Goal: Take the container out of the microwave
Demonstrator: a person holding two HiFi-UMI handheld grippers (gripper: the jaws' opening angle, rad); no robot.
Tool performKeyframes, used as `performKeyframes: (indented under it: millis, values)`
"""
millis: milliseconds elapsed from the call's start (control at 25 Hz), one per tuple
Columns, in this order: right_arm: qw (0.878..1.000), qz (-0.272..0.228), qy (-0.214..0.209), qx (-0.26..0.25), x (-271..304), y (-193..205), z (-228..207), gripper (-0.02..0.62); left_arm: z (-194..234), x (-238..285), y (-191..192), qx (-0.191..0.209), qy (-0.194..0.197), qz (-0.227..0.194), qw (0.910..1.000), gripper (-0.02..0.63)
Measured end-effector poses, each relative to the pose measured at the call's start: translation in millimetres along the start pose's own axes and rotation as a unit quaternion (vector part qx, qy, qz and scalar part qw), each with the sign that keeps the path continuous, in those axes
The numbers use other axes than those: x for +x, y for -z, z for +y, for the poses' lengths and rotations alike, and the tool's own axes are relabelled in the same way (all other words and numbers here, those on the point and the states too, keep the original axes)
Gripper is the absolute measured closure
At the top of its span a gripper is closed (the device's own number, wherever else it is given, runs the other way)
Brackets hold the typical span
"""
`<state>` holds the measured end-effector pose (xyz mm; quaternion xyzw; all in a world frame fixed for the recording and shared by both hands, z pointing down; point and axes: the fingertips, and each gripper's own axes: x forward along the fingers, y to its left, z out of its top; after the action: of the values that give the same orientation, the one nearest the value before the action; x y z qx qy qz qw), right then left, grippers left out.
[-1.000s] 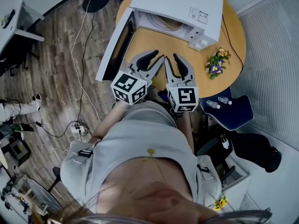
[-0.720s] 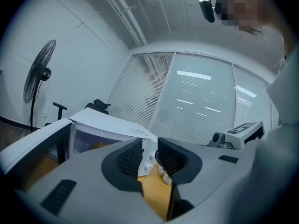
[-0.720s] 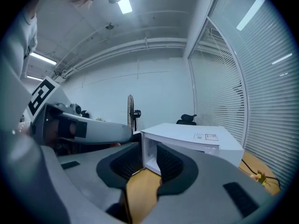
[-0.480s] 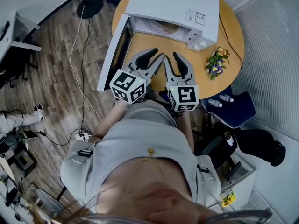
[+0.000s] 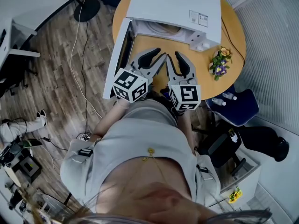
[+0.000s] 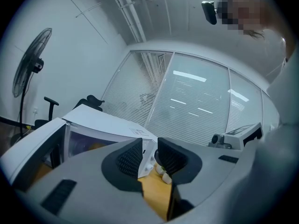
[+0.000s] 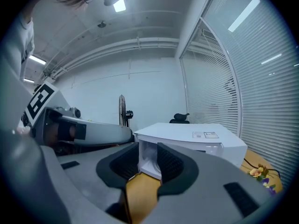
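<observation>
A white microwave (image 5: pixel 175 6) stands on the round wooden table (image 5: pixel 154 43) with its door (image 5: pixel 119 55) swung open to the left. Inside the cavity a pale container (image 5: pixel 163 29) shows only as a curved rim. My left gripper (image 5: pixel 155 58) and right gripper (image 5: pixel 174 59) hover side by side over the table's near part, a short way from the opening. Both are open, with nothing between the jaws. In the left gripper view the left gripper (image 6: pixel 149 155) points at the microwave (image 6: pixel 107 125). In the right gripper view the right gripper (image 7: pixel 148 160) faces the microwave's open front (image 7: pixel 149 155).
A small bunch of flowers (image 5: pixel 219 62) lies on the table right of the microwave. A blue chair (image 5: pixel 233 108) holding small bottles (image 5: pixel 222 99) stands at the right. The open door juts past the table's left edge. Cables (image 5: pixel 81 55) run across the wooden floor.
Both grippers have shifted a little along with the person, staying side by side before the microwave. Their jaws hold nothing throughout.
</observation>
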<state>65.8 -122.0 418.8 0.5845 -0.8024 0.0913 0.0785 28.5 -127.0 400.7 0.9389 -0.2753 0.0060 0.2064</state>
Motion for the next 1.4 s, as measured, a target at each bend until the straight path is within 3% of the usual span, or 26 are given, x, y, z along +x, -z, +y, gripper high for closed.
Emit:
performKeyframes:
  millis: [520, 1080, 1400]
  values:
    - [1.0, -0.003, 0.029, 0.011, 14, 3, -8, 0.46, 21, 9, 3, -0.003, 0.017, 0.009, 0.9998, 0.502]
    - [1.0, 0.002, 0.01, 0.003, 28, -2, -15, 0.46, 40, 12, 0, 0.009, -0.027, 0.003, 0.9996, 0.502]
    - [1.0, 0.007, 0.005, 0.003, 36, 0, -21, 0.459, 43, 18, 1, 0.007, -0.031, 0.002, 0.9995, 0.502]
